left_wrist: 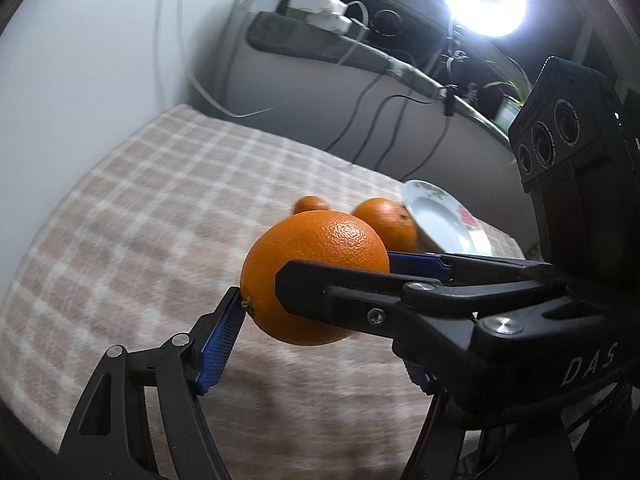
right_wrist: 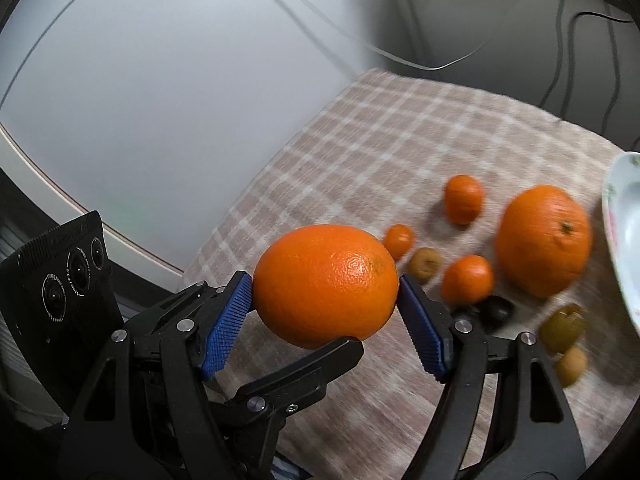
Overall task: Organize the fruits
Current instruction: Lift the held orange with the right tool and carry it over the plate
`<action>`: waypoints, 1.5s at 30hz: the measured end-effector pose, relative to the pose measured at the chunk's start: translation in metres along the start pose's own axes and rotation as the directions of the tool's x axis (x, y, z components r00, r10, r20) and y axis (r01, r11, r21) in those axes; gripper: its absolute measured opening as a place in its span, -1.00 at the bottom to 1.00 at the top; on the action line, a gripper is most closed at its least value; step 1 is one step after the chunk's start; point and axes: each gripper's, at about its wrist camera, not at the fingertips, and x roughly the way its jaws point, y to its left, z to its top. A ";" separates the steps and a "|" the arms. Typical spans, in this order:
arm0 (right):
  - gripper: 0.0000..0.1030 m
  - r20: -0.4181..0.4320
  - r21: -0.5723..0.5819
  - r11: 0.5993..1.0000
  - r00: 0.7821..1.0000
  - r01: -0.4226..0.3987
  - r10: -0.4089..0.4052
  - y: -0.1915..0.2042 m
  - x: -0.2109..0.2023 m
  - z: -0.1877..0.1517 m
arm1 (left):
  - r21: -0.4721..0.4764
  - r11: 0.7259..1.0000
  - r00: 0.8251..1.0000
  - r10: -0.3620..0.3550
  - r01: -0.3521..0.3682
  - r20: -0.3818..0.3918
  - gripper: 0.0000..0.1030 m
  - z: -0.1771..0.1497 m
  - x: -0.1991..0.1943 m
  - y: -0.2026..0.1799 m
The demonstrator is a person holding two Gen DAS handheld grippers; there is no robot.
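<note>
- At mid-frame in the right wrist view, the right gripper [right_wrist: 326,292] has its blue pads [right_wrist: 224,330] clamped on both sides of a large orange [right_wrist: 326,284], held above the checked cloth [right_wrist: 360,152].
- The left gripper [left_wrist: 320,308] also touches this orange; I cannot tell whether it grips.
- Further right lie a second orange [right_wrist: 544,240], small tangerines [right_wrist: 464,198] and a plate [right_wrist: 626,232].

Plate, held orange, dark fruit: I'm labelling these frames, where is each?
Plate [left_wrist: 442,222]: left wrist view, bare inner bowl.
Held orange [right_wrist: 326,284]: right wrist view, middle of peel.
Dark fruit [right_wrist: 498,307]: right wrist view, its top.
</note>
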 end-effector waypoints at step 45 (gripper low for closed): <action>0.49 0.178 0.246 0.961 0.969 0.123 -0.169 -0.162 -0.135 -0.038 | 0.245 0.950 0.978 -0.163 0.192 -0.133 0.39 0.026 0.099 -0.170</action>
